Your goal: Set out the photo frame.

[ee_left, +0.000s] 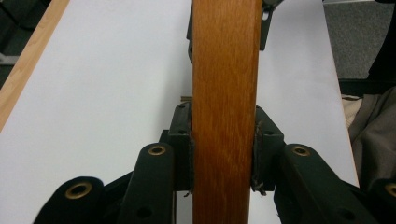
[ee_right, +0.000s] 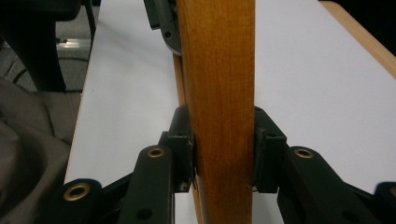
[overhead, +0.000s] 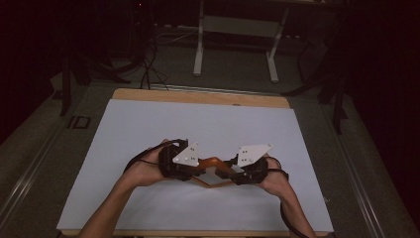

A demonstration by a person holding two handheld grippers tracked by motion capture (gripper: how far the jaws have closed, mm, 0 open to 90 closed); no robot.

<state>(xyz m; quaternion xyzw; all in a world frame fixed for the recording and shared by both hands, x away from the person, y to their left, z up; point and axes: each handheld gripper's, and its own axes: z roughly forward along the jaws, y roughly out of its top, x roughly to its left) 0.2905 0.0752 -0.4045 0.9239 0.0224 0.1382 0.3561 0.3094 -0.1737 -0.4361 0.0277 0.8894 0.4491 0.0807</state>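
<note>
White surface bare toward far edge and both side edges. Wooden piece bridges the two grippers near the front edge, blocking passage between them.

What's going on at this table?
A person holds a hand gripper in each hand over a white table. Both the left gripper and the right gripper clamp the same thin wooden piece, which seems to be a bent strip or frame, between them. Each gripper's own view shows its pads pressed against the wood from both sides.
</note>
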